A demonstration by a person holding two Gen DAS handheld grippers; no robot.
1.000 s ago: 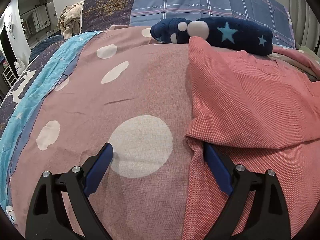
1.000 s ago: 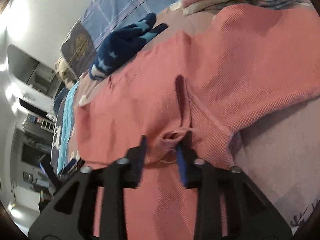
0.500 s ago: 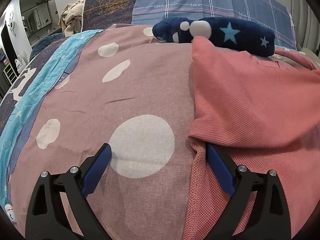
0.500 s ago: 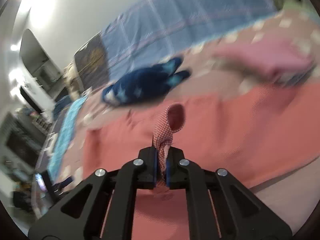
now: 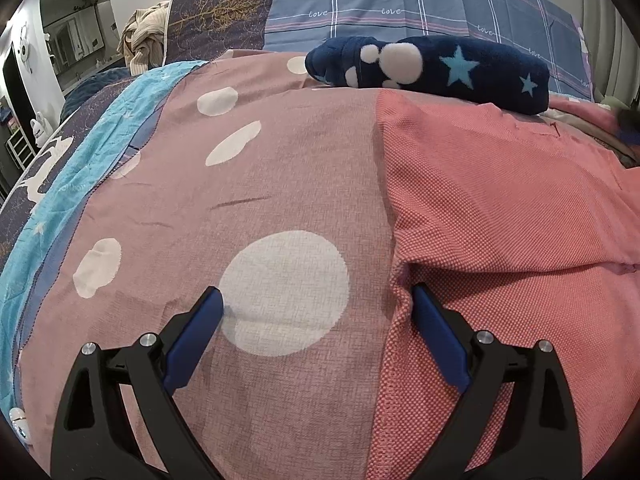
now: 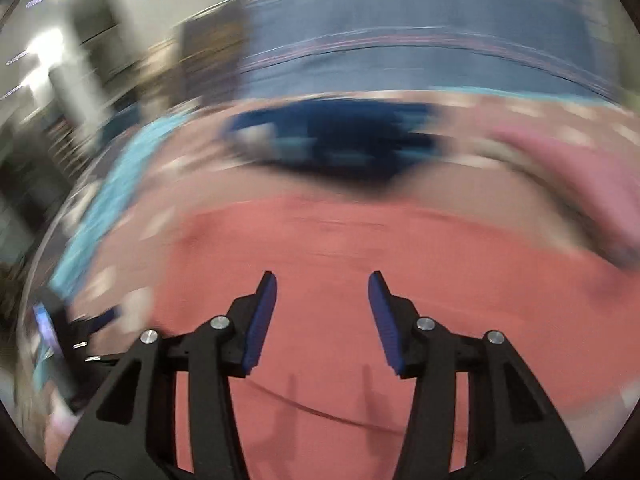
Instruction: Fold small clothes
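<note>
Tools sat nearest in both views. The left tool [image 5: 316, 300] had its blue pads spread wide with nothing gripped; its left pad rested on the dusty-pink spotted bedspread [image 5: 248, 184] at the rim of a large pale dot, and its right pad touched the left edge of the coral-red knit garment [image 5: 500, 208], right where a folded-over layer ended in a crease. The right tool [image 6: 322, 280] hung above that same garment [image 6: 340, 240], and its jaws had just been opening: they stood apart with only bare cloth below them and nothing between. The right wrist view was smeared by motion, so fine detail there could not be told. The garment lay spread on the right half of the bed, its left edge running from near to far. Beyond its far edge lay a navy fleece piece with light-blue stars [image 5: 432, 68], and to the far right a blurred pink pile of clothes [image 6: 568, 156]. Behind these stood a blue checked pillow [image 5: 400, 4], with a dark patterned pillow [image 5: 216, 20] to its left.
</note>
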